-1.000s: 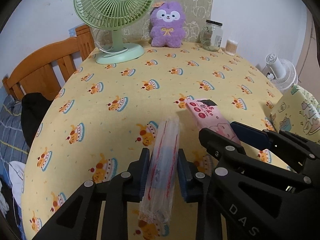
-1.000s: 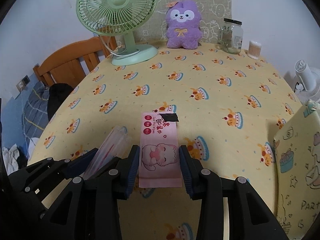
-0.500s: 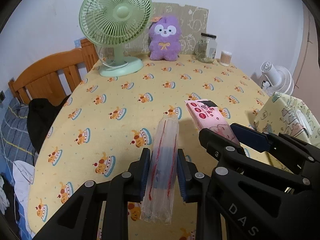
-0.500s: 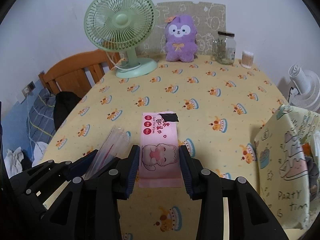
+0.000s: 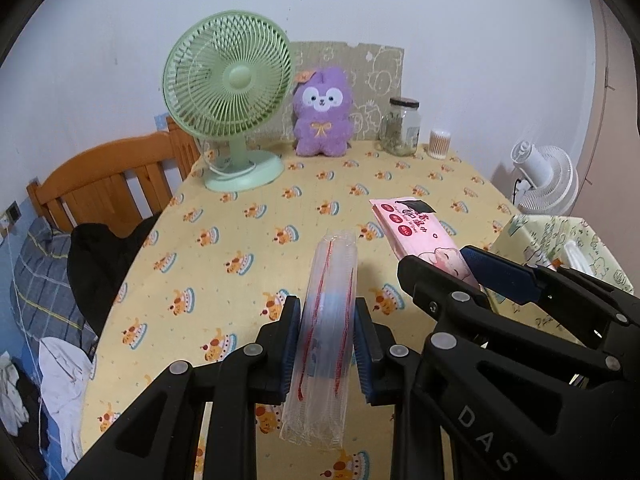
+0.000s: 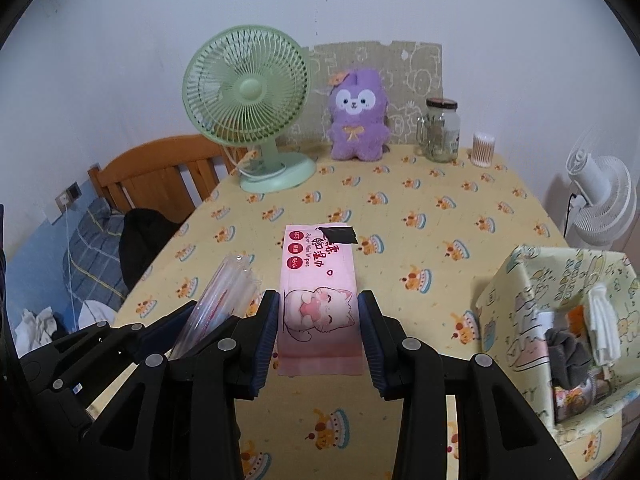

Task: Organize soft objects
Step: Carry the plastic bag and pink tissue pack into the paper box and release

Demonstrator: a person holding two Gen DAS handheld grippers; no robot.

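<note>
My left gripper point(image 5: 327, 344) is shut on a clear plastic pack with red lines point(image 5: 326, 320) and holds it above the table. My right gripper point(image 6: 318, 340) is shut on a pink wet-wipes pack with a cat picture point(image 6: 318, 288), also lifted. The pink pack shows at the right in the left wrist view point(image 5: 416, 232), and the clear pack shows at the left in the right wrist view point(image 6: 218, 300). A yellow patterned fabric box point(image 6: 560, 320) with cloths inside stands at the right. A purple plush toy point(image 6: 358, 120) sits at the table's far edge.
The table has a yellow cake-print cloth point(image 6: 420, 216). A green desk fan point(image 6: 252, 108), a glass jar point(image 6: 440, 130) and a cotton-swab tub point(image 6: 484, 150) stand at the back. A wooden chair point(image 5: 112, 188) with dark clothes is at the left. A white floor fan point(image 6: 600, 204) is at the right.
Both grippers have risen and pulled back with their packs. The table looks farther away, and the open top of the fabric box has come into view.
</note>
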